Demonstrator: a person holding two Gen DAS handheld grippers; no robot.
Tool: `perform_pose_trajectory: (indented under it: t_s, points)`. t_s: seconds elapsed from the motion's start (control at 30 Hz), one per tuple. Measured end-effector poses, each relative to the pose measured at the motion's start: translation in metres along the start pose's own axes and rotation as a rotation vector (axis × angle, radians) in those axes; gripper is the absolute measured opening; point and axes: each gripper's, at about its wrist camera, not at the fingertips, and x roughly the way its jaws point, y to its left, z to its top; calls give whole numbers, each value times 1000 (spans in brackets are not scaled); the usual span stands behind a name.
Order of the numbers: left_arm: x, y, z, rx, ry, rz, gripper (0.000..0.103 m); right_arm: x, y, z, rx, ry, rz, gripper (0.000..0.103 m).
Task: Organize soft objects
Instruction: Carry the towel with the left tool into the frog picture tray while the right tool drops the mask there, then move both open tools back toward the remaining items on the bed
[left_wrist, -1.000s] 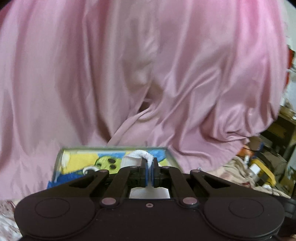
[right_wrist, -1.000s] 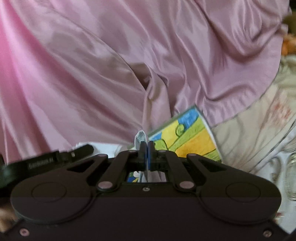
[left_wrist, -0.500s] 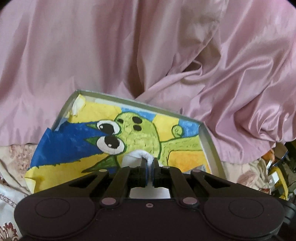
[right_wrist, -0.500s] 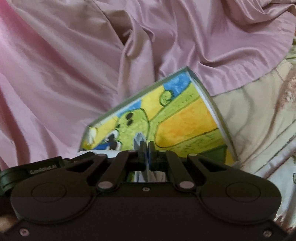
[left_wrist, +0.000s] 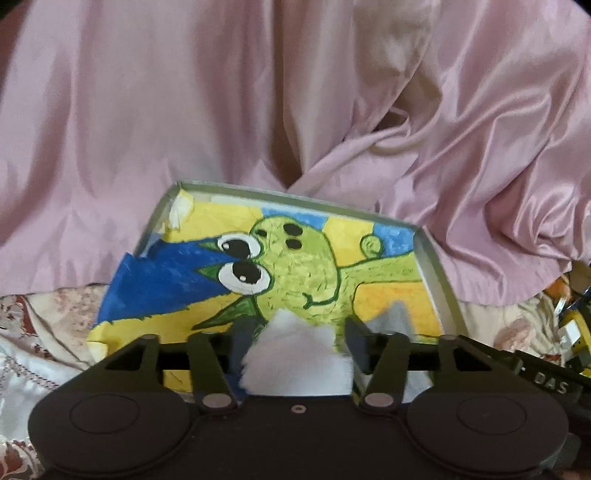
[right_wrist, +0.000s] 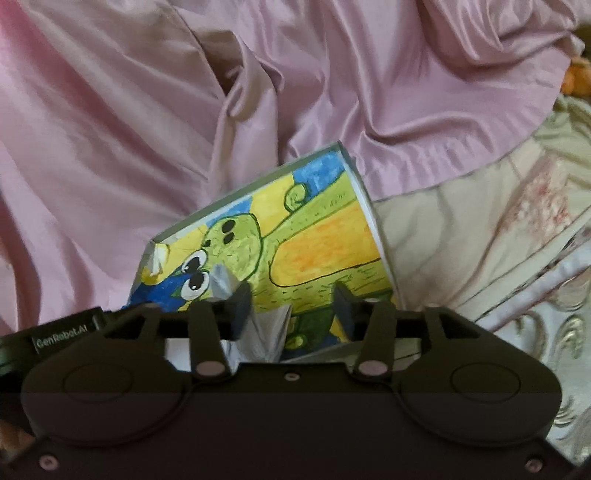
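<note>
A flat cushion with a painted green cartoon creature on yellow and blue (left_wrist: 295, 273) lies on the bed, its far edge against a big pink satin cloth (left_wrist: 258, 110). It also shows in the right wrist view (right_wrist: 295, 240). My left gripper (left_wrist: 295, 341) is open, with a white tuft of the cushion's near edge (left_wrist: 295, 358) loose between its fingers. My right gripper (right_wrist: 291, 306) is open, with a grey-white fold of the edge (right_wrist: 267, 332) between its fingers. The pink cloth (right_wrist: 147, 110) fills the back of the right wrist view.
A cream floral bedspread (right_wrist: 498, 229) lies under and to the right of the cushion, and shows at the left in the left wrist view (left_wrist: 40, 332). Cluttered yellow items (left_wrist: 576, 325) sit at the far right edge.
Both grippers have opened and let go of the cushion's near edge. The cushion has come down from under the pink cloth and now lies more exposed.
</note>
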Motion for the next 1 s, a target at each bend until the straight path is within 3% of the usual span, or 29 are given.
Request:
perform_pose_trajectory:
  t_s: [0.07, 0.23, 0.33, 0.6, 1.0]
  points:
    - [-15, -3, 1, 4, -25, -7, 68, -16, 4, 2, -35, -15, 1, 59]
    - [-62, -14, 2, 52, -97, -34, 80, -63, 21, 4, -134, -79, 26, 91]
    - [-97, -18, -1, 70, -157, -49, 89, -102, 32, 2, -175, -143, 53, 102]
    - [-191, -17, -18, 52, -304, -62, 102, -200, 57, -7, -254, -267, 93, 103]
    - [-301, -23, -74, 112, -469, -99, 102, -301, 84, -54, -384, -443, 79, 103]
